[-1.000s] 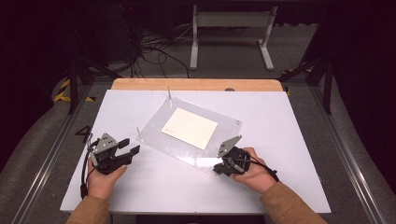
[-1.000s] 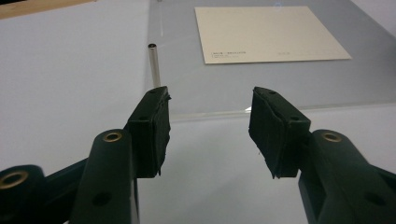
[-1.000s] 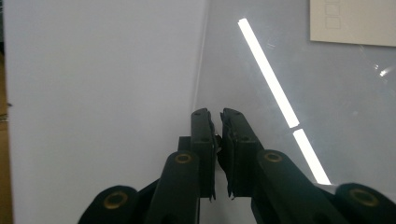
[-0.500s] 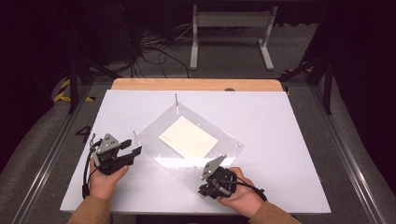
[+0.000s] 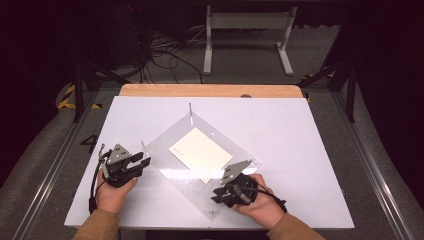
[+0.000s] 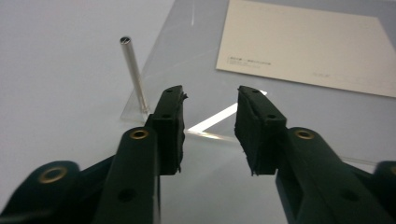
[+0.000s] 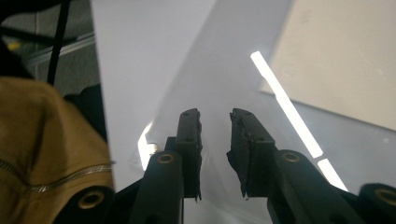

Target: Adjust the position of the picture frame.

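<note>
A clear acrylic plate (image 5: 180, 181) lies as a diamond on the white table, with a cream paper sheet (image 5: 200, 154) on it. Thin metal posts stand at its far corner (image 5: 190, 112) and left corner (image 5: 143, 148). My left gripper (image 5: 145, 161) sits at the left corner; its jaws have just been closing and stand apart with nothing between them (image 6: 210, 100), the post (image 6: 134, 74) just beyond. My right gripper (image 5: 217, 196) rests over the plate's near corner; its jaws have just been opening, and the pads (image 7: 215, 116) hold nothing above the plate (image 7: 224, 70).
The white table (image 5: 310, 150) has free room on the right and at the back left. A wooden strip (image 5: 210, 90) runs along its far edge. Beyond it are a white stand (image 5: 247, 35) and cables on the floor. A tan sleeve (image 7: 46, 140) is beside my right gripper.
The plate has turned from a slanted rectangle to a diamond. My right hand moved left and nearer with the plate's near edge. The left hand stayed put.
</note>
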A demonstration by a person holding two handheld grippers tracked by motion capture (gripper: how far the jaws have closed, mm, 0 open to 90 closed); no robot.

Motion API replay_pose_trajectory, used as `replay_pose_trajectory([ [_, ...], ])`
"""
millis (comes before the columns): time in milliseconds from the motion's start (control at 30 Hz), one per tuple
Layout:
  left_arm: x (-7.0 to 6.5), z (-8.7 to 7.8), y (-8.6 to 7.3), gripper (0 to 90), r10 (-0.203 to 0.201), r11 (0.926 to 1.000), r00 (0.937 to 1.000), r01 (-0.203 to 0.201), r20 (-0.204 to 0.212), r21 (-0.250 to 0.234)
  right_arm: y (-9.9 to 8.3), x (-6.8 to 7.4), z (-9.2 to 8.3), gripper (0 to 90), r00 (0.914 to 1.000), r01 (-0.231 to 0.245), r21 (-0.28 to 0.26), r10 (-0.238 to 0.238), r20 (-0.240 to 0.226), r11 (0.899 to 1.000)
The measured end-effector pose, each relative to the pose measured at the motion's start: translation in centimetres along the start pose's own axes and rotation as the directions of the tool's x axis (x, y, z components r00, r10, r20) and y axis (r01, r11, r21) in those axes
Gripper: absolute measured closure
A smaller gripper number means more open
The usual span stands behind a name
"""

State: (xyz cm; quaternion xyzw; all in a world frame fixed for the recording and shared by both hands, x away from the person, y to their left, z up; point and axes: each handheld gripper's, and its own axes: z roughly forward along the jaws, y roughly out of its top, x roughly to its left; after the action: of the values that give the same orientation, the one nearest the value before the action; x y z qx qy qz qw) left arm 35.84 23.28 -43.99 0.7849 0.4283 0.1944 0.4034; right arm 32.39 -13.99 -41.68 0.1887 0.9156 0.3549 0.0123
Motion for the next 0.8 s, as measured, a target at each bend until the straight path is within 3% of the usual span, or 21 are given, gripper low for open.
replay_pose_trajectory([
  [67,0.2,0.1,-0.1,65.8,-0.011,0.9998,0.9997,0.011,-0.022,0.015,-0.2,-0.7,-0.7,72.1,0.9995,-0.021,-0.024,0.022,0.023,0.999],
  [100,0.3,0.1,-0.2,71.5,-0.019,0.9996,0.9995,0.019,-0.025,0.023,-0.4,-1.5,-1.5,71.9,0.9980,-0.038,-0.051,0.040,0.050,0.998],
  [133,0.4,0.2,-0.2,76.9,-0.025,0.9991,0.9991,0.026,-0.036,0.034,-0.9,-2.7,-2.8,71.2,0.9937,-0.068,-0.094,0.076,0.083,0.993],
  [200,0.9,0.4,-0.2,80.4,-0.055,0.9966,0.9969,0.059,-0.056,0.057,-1.3,-3.6,-3.8,71.0,0.9879,-0.093,-0.120,0.107,0.113,0.988],
  [367,1.5,1.7,-0.4,88.1,-0.111,0.9840,0.9922,0.118,-0.058,0.134,-2.9,-5.9,-6.1,70.7,0.9682,-0.147,-0.173,0.177,0.176,0.974],
  [467,1.4,3.0,-0.1,89.4,-0.158,0.9695,0.9874,0.156,-0.003,0.189,-3.6,-6.6,-6.9,70.2,0.9579,-0.170,-0.189,0.208,0.199,0.967],
  [500,1.4,3.0,-0.1,89.5,-0.158,0.9695,0.9874,0.156,-0.003,0.189,-3.6,-6.6,-6.9,70.2,0.9579,-0.170,-0.189,0.208,0.199,0.967],
  [567,1.3,3.4,0.2,89.5,-0.188,0.9621,0.9822,0.182,0.010,0.203,-4.1,-7.0,-7.3,69.9,0.9523,-0.180,-0.197,0.221,0.210,0.964],
  [667,1.4,3.5,0.3,89.5,-0.208,0.9561,0.9781,0.201,0.008,0.213,-4.5,-7.2,-7.5,69.5,0.9471,-0.185,-0.196,0.228,0.226,0.963],
  [800,1.4,3.7,0.5,89.6,-0.221,0.9552,0.9752,0.213,0.017,0.206,-4.9,-7.6,-7.7,69.1,0.9425,-0.193,-0.201,0.238,0.235,0.960],
])
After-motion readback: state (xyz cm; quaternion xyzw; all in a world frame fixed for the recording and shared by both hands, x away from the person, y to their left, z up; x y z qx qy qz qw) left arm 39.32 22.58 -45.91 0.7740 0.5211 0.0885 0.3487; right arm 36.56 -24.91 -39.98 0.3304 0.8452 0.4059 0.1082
